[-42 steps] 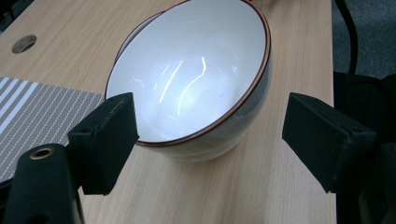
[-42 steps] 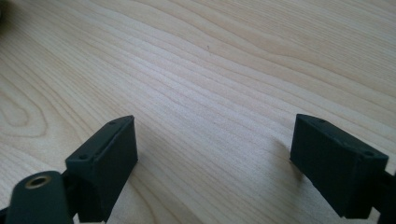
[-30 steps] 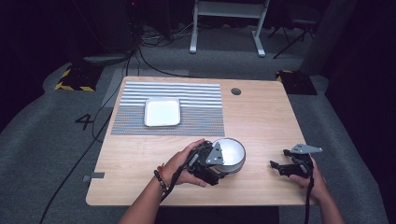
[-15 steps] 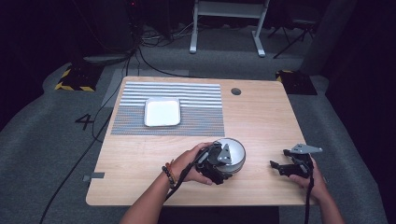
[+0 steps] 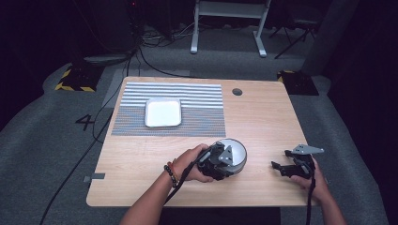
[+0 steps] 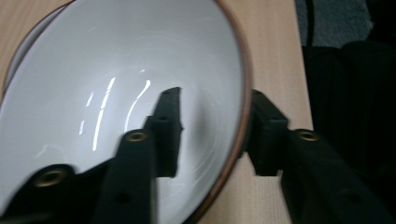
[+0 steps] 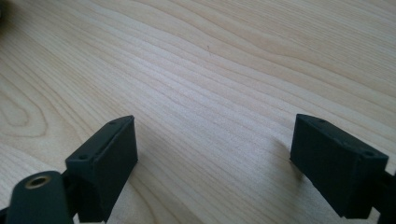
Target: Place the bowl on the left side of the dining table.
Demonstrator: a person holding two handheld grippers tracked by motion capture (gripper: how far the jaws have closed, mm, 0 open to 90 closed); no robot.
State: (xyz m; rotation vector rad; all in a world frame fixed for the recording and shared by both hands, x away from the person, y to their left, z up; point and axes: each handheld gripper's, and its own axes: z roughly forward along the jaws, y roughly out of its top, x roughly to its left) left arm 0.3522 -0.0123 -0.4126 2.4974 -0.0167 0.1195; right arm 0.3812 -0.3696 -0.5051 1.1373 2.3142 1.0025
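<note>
A white bowl (image 5: 238,149) with a brown rim stands on the wooden table (image 5: 263,117) near its front edge, centre right. My left gripper (image 5: 224,162) reaches it from the left and has just been closing. In the left gripper view the bowl (image 6: 116,79) has one jaw inside and the other outside, so the gripper (image 6: 214,93) pinches its wall at the rim. My right gripper (image 5: 278,168) rests low at the front right, pointing left. Its jaws (image 7: 212,126) stand wide apart over bare wood.
A square white tray (image 5: 163,112) lies on a grey striped mat (image 5: 197,123) at the back left of the table. A round cable hole (image 5: 237,92) sits behind the mat's right end. Cables and a desk frame are on the dark floor beyond.
The left hand has slid a little to the right, onto the bowl's near-left edge. The right hand has not moved.
</note>
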